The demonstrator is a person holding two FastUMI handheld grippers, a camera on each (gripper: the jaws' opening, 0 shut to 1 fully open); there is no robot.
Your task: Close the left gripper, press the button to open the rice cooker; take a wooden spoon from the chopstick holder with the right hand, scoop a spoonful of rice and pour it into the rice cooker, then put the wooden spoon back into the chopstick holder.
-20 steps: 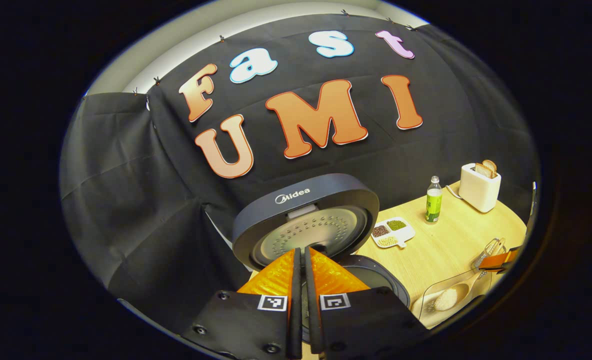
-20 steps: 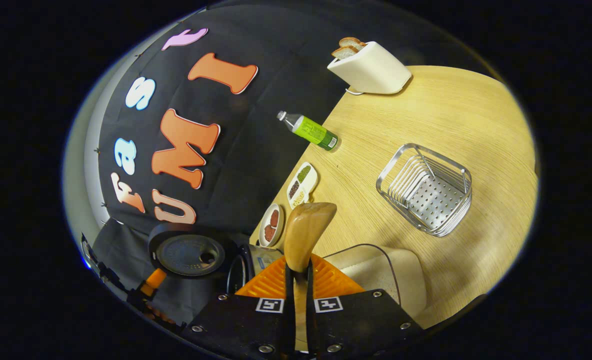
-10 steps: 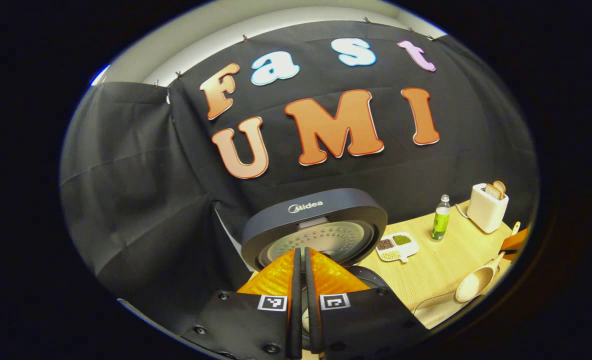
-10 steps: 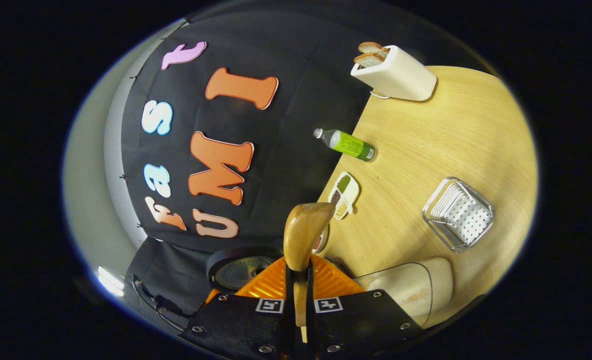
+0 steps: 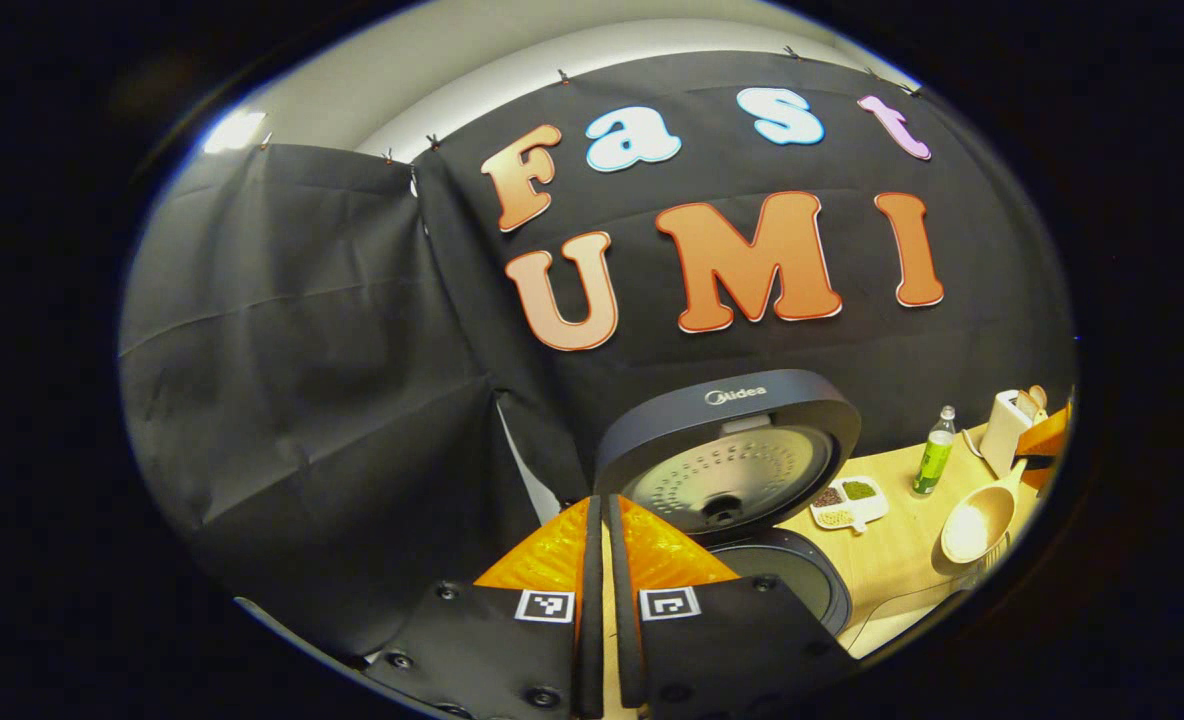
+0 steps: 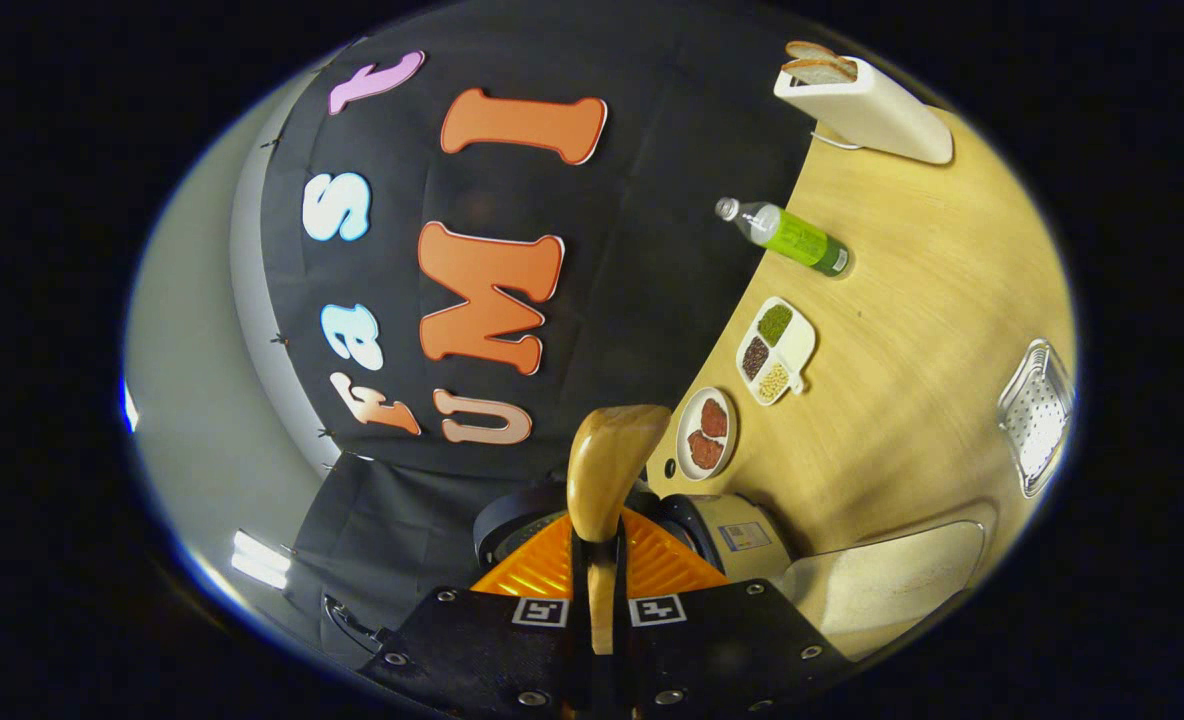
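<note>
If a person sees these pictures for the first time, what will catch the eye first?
The rice cooker stands out first in the left gripper view, its round lid raised at the table's left end. Next is the wooden spoon, gripped by the right tool and rising in the middle of the right gripper view. The white toaster with bread sits at the far corner.

Counter [image 6: 912, 330]: pale wood-grain top, smooth, low sheen.
Spoon [image 6: 607, 465]: light wood, smooth, satin.
Cooker lid [image 5: 732, 400]: dark matt plastic shell; inner plate [image 5: 727, 475] dull metal, perforated.
Holder [image 6: 1037, 415]: bright wire metal, perforated base, glossy.
Toaster [image 6: 867, 100]: cream plastic, smooth, matt.
Bottle [image 6: 787, 232]: clear plastic, green label.
Dish [image 6: 777, 348]: white, smooth, glossy, three compartments.
Rice box [image 6: 892, 585]: clear plastic, glossy.
Left tongs [image 5: 607, 560]: ribbed orange translucent plastic on matt black body with metal screws.
Wall [image 5: 312, 350]: black cloth, matt, creased.
</note>
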